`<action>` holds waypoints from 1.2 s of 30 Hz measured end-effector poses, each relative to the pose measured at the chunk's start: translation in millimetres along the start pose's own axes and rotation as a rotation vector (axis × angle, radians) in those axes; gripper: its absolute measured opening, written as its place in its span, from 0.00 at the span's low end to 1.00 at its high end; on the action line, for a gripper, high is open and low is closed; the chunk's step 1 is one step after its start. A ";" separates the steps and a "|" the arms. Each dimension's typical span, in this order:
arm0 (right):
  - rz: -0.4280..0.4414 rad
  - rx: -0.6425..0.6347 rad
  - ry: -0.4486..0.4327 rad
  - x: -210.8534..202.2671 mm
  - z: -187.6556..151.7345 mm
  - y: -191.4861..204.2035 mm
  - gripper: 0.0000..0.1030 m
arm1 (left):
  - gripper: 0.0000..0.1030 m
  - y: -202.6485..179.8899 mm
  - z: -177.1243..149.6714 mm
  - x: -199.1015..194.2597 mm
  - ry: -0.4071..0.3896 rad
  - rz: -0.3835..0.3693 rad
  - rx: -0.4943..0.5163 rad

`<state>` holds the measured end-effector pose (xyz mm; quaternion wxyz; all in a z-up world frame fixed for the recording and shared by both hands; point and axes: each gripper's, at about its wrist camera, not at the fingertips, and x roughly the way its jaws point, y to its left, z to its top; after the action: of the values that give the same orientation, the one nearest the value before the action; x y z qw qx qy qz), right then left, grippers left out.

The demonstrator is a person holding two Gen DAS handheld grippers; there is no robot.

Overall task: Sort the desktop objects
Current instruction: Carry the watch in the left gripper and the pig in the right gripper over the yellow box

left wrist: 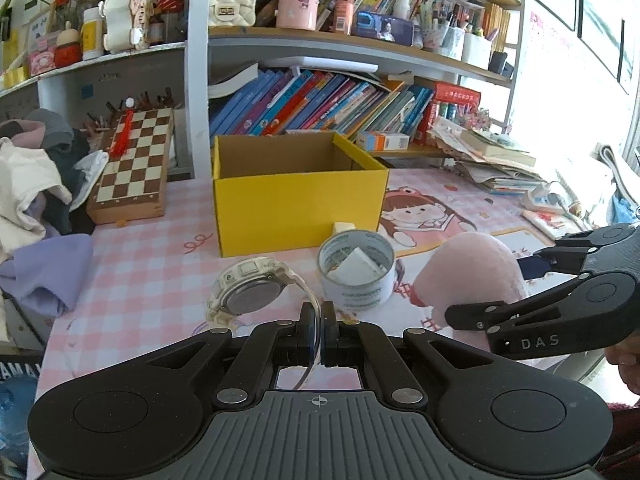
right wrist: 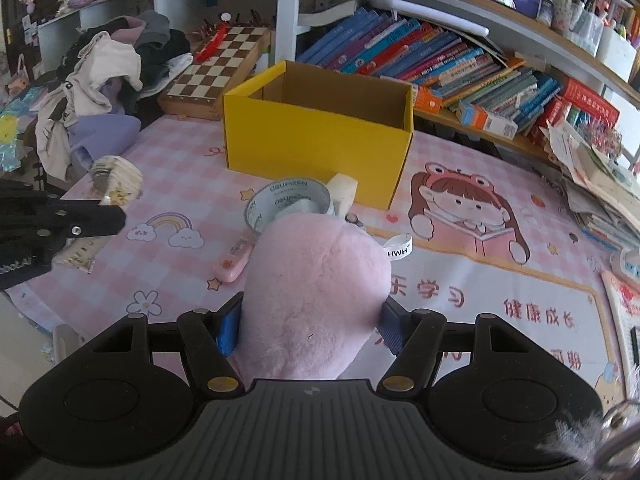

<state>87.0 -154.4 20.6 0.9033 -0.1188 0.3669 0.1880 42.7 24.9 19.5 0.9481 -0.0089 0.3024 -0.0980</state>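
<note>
- Watch (left wrist: 250,292), white with a dark round face, hangs just above the pink checked counter (left wrist: 160,264); its clear strap runs back between the jaws of the left gripper (left wrist: 318,334), which are pressed narrow on the strap.
- Pink plush toy (right wrist: 316,296) fills the jaws of the right gripper (right wrist: 310,330); blue pads press into it from both sides.
- From the left wrist view, the toy sits right of the watch, with the right gripper's black linkage around it.
- Roll of tape (left wrist: 357,270) stands on the counter between watch and toy, with a white piece inside its ring.
- Yellow box (left wrist: 298,196), open at the top, stands just behind the tape; inside looks bare as far as visible.
- Small cream block (right wrist: 343,192) lies against the box front, beside the tape.
- Pink pocket-sized item (right wrist: 234,262) lies on the counter left of the toy.
- Chessboard (left wrist: 134,160) sits left of the box, beside a heap of clothes (left wrist: 32,184).
</note>
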 end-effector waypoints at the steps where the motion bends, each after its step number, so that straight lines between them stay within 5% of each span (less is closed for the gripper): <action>1: 0.003 -0.006 -0.005 -0.3 2.5 -0.8 0.63 | 0.02 -1.5 2.0 2.3 -0.003 -0.005 0.004; 18: 0.127 0.000 -0.047 25.6 84.9 -38.0 0.63 | 0.02 -0.8 62.1 40.8 -0.059 0.009 0.028; 36: 0.114 -0.088 -0.143 68.4 170.7 -84.3 0.63 | 0.03 9.0 145.8 91.3 -0.124 0.043 0.125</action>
<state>273.7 -152.9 98.6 0.9089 -0.1235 0.2990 0.2631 201.0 10.0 85.8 0.9656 0.0505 0.2364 -0.0956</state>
